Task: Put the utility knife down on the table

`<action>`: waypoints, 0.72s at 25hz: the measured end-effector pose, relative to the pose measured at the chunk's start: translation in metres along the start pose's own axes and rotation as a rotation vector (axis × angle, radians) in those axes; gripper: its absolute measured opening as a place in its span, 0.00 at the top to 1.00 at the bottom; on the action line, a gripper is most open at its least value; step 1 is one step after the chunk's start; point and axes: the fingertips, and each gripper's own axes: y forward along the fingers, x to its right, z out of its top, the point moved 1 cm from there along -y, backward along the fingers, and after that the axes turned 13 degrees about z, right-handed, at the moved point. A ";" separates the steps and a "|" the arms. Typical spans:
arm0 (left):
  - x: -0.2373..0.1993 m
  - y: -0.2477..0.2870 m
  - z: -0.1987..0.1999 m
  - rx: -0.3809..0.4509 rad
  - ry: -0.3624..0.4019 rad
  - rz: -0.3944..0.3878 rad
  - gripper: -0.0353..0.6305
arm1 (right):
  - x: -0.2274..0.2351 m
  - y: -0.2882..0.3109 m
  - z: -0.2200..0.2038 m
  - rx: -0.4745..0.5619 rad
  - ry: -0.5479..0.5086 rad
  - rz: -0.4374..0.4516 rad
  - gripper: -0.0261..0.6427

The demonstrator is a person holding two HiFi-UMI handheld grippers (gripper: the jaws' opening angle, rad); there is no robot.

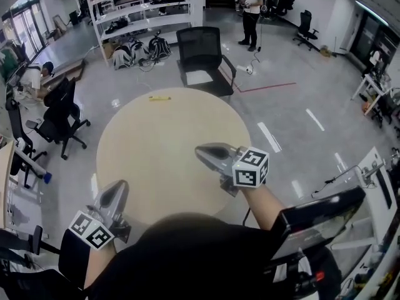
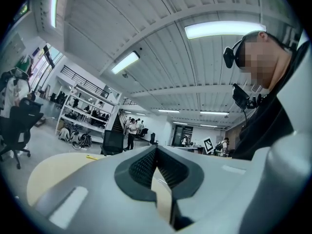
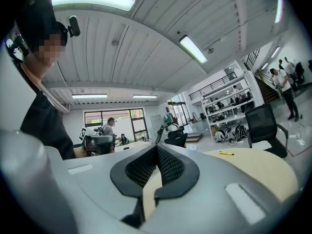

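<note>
The yellow utility knife (image 1: 159,98) lies on the far edge of the round beige table (image 1: 162,149). It also shows as a small yellow strip on the tabletop in the left gripper view (image 2: 91,157) and the right gripper view (image 3: 225,153). My left gripper (image 1: 120,185) hovers at the table's near left edge, far from the knife. Its jaws are shut, with nothing between them (image 2: 156,150). My right gripper (image 1: 200,150) is over the table's near right part, shut and empty (image 3: 157,150). Both point level across the table.
A black office chair (image 1: 201,54) stands just behind the table, beyond the knife. Another black chair (image 1: 62,114) is off the left side. A dark monitor and desk (image 1: 322,214) are close on the right. Shelves (image 1: 140,14) and a standing person (image 1: 251,11) are far back.
</note>
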 end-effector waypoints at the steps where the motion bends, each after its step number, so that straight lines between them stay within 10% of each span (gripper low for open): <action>1: -0.005 -0.002 0.001 0.001 0.001 -0.007 0.95 | 0.000 0.006 -0.002 0.008 0.007 -0.008 0.94; 18: -0.061 0.001 0.015 0.040 -0.014 -0.054 0.95 | 0.007 0.052 0.004 -0.021 -0.028 -0.045 0.94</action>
